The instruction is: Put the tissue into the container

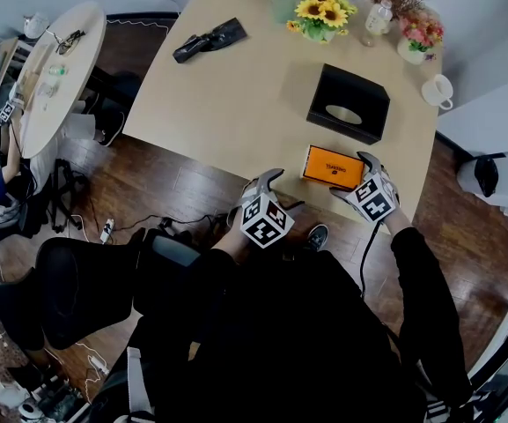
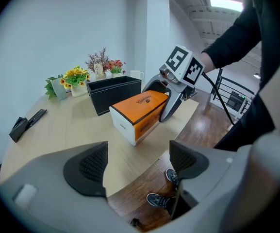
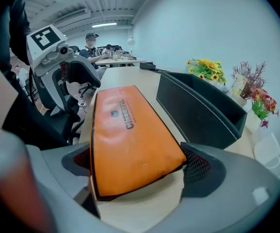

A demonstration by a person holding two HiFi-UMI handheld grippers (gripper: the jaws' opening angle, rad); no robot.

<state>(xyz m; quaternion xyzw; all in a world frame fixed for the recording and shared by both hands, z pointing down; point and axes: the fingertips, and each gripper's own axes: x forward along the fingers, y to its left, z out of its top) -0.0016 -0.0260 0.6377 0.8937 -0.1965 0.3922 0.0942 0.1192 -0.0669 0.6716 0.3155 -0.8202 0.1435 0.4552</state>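
An orange tissue pack (image 1: 333,166) lies near the front edge of the tan table (image 1: 236,104), just in front of the black open-top container (image 1: 349,102). My right gripper (image 1: 357,174) is shut on the pack's right end. In the right gripper view the orange tissue pack (image 3: 127,135) fills the gap between both pads, with the container (image 3: 198,110) just to the right. My left gripper (image 1: 258,186) hangs left of the pack at the table edge. Its jaws stand open and empty (image 2: 137,161), looking at the pack (image 2: 140,110), the container (image 2: 113,93) and the right gripper (image 2: 171,103).
Yellow flowers (image 1: 322,11), a clear bottle (image 1: 377,16), a pink flower pot (image 1: 416,38) and a white mug (image 1: 437,89) stand at the table's far end. A black device (image 1: 209,40) lies at far left. A black chair (image 1: 86,289) and floor cables sit nearby.
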